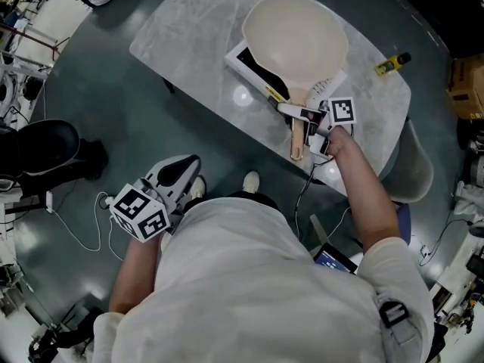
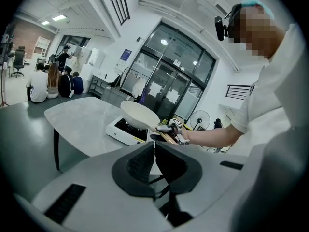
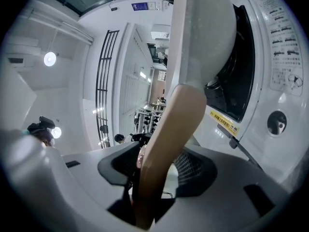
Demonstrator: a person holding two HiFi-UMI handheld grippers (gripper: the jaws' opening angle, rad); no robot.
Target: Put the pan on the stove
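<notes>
One pan, on the stove.
Pan (image 1: 295,40) sits on stove (image 1: 243,60) on the table (image 1: 189,36). Right tool (image 1: 305,117) has its jaws apart, loose around the wooden handle (image 3: 164,144), no clamp. Left tool (image 2: 154,151) is closed and empty, well clear of stove.

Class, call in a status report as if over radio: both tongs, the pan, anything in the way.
Left tongs shut, empty. Right tongs open around pan handle. Pan sits on stove. Nothing in the way.
</notes>
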